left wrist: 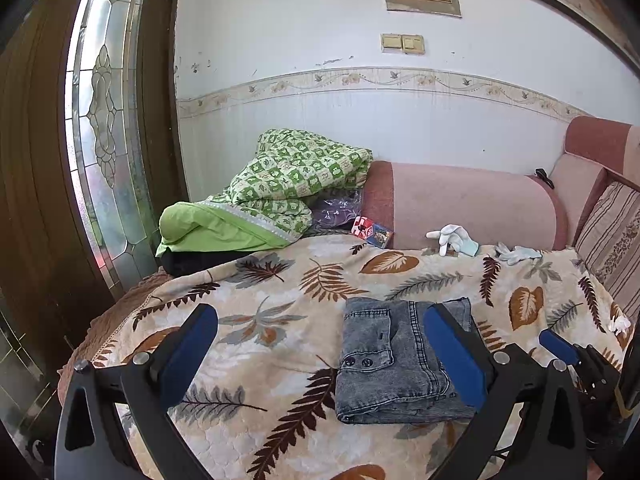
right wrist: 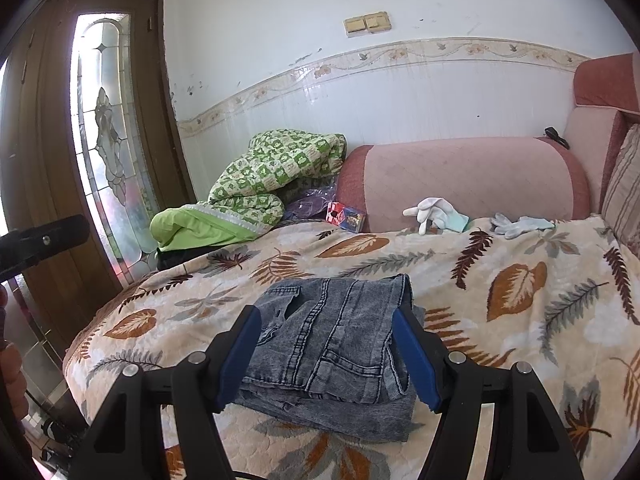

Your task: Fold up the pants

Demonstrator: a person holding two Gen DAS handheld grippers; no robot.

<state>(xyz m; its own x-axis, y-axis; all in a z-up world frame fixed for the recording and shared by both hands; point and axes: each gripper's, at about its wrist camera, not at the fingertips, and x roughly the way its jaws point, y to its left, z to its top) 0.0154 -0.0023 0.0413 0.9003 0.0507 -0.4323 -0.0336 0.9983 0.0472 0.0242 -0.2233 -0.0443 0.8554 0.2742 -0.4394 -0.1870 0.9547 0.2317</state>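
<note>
- The jeans (right wrist: 332, 344) lie folded in a neat pile on the leaf-print blanket (right wrist: 520, 320).
- The left gripper (left wrist: 320, 344) and right gripper (right wrist: 326, 356) are both wide open, holding nothing.
- I think the folding is done; lift away gently so the pile stays tidy.

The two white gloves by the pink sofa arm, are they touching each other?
Apart. In the right wrist view a strip of the leaf-print blanket shows between the crumpled white glove and the flat glove.

grey acid-washed denim pants (right wrist: 332, 344) | folded into compact rectangular stack | flat on leaf-patterned bed cover, button-flap pocket up
</note>
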